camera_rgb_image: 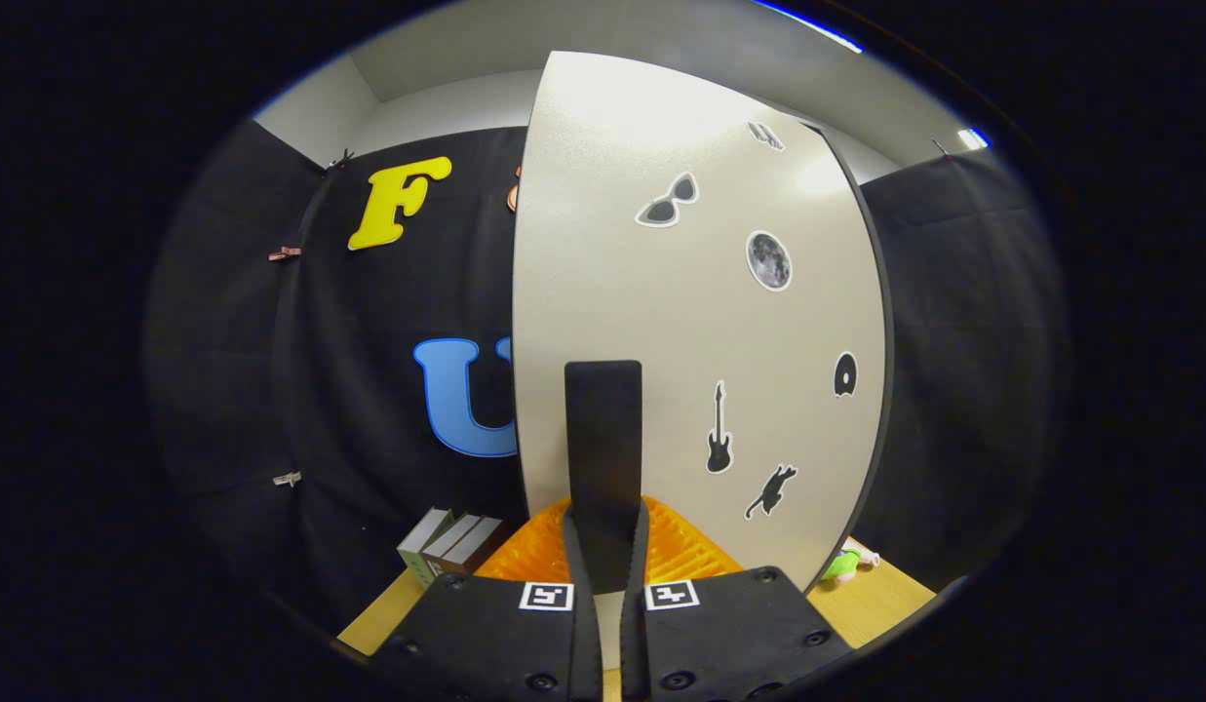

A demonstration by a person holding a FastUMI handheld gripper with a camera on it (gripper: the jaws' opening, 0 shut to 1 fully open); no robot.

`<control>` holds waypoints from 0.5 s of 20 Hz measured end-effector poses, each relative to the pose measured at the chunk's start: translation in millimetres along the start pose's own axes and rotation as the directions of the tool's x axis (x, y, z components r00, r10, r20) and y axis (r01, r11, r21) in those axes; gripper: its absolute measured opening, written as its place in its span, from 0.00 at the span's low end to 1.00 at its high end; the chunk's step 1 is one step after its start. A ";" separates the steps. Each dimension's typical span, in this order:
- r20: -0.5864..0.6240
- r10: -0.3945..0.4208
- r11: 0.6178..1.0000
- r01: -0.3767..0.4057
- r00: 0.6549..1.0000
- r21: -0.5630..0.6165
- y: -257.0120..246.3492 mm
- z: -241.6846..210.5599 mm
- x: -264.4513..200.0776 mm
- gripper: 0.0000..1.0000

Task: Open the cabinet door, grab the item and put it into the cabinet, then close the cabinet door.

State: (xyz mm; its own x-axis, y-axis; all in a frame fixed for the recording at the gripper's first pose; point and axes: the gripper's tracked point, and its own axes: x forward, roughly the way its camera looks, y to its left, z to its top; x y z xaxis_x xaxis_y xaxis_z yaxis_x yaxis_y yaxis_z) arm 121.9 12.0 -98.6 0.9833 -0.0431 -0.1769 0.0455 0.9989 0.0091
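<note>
Gripper (603,546) clenched on the black handle (603,439) of the cabinet door (680,322) just ahead

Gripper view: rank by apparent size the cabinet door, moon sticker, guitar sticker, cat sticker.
1. cabinet door, by far the largest.
2. guitar sticker and moon sticker: close; the guitar is taller, the moon wider. Not ranked.
3. cat sticker, slightly smaller.
The hand-held gripper fingers press on the dark door handle.

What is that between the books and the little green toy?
An orange ribbed basket, seen in the gripper view, partly behind the black door handle that the tongs clasp.
</note>
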 end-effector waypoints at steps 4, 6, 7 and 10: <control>-0.001 0.001 1.000 -0.001 1.000 0.004 -8.0 -0.4 -12.8 0.12; 0.003 0.021 1.000 -0.021 1.000 0.005 -10.3 0.8 -20.2 0.12; 0.003 0.037 0.999 -0.037 0.999 0.006 -12.4 1.8 -23.1 0.12; -0.010 0.101 0.995 -0.101 0.995 0.007 -18.5 1.4 -35.3 0.12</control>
State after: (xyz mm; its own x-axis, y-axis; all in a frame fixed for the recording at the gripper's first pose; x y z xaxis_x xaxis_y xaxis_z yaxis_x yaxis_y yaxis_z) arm 86.7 -5.0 -91.2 0.9810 0.0583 -0.1852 -0.0530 0.9980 0.0334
